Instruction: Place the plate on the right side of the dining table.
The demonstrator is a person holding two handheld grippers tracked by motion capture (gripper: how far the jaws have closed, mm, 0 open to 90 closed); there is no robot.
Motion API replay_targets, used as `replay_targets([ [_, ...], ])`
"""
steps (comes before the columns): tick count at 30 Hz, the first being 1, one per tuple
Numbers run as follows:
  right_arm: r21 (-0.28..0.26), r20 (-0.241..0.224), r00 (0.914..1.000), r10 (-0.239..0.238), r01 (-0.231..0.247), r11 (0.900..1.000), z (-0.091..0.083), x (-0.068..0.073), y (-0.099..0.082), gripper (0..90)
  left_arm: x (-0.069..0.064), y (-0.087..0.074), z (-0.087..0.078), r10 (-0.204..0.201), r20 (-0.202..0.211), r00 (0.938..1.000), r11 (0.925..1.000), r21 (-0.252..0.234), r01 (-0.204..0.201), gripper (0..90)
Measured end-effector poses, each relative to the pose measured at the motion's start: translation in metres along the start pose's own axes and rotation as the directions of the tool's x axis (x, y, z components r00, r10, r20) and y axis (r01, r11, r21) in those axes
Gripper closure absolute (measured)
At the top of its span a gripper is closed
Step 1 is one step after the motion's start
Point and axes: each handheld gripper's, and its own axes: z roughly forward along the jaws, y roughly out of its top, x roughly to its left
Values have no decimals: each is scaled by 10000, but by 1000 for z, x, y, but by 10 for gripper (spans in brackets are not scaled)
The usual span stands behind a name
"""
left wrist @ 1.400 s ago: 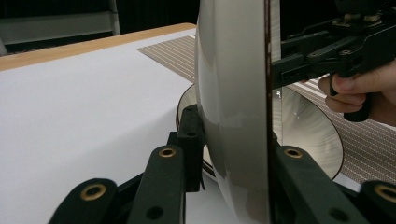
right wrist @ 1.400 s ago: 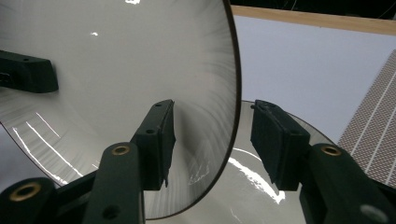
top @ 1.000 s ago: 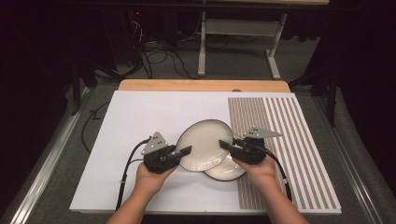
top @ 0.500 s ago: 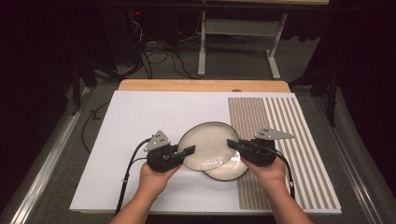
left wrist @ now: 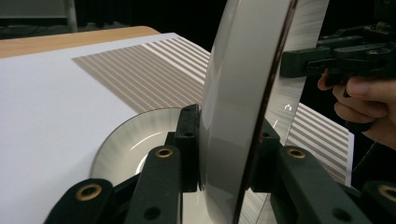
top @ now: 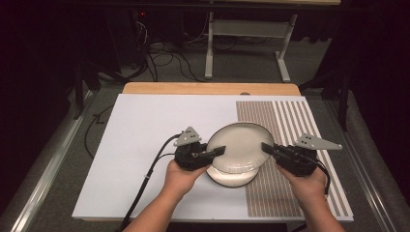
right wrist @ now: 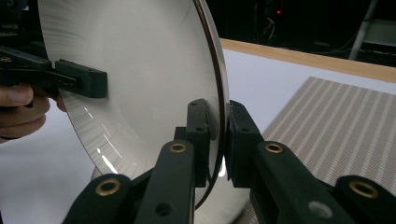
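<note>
Fingers point(left wrist: 187, 144) of our left gripper point(top: 215, 152) clamp the 9 o'clock rim of the upper cream ceramic plate with dark edge point(top: 240, 145); those of our right gripper point(top: 269, 148), just closing, clamp its 3 o'clock rim. We hold it lifted above a second cream plate point(top: 232, 176) on the white table mat point(top: 145, 130). Gripper views show the pads pressing both faces; the high view shows the striped brown panel point(top: 290, 125) at 3 o'clock.

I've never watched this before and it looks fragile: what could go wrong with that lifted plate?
Each tool, left and right, pinches only the rim of the top plate, so it could slip out. It hangs right above the lower plate, so a drop might chip both. If the hands pull apart unevenly, one grip could let go.
</note>
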Motion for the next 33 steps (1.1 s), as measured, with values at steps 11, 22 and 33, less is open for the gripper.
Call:
replay_targets([
  [11,-22,695,9968,383,-382,9993,-43,-31,-17,846,-21,9,51,193,530,9984,9980,598,-225,716],
  [22,-288,1266,9897,662,-630,9976,-74,-50,-32,857,-35,14,82,496,551,9972,9935,993,-550,741],
  [33,-483,1749,9789,1060,-990,9939,-87,-65,-41,862,-40,16,104,483,401,9980,9915,1186,-527,780],
])
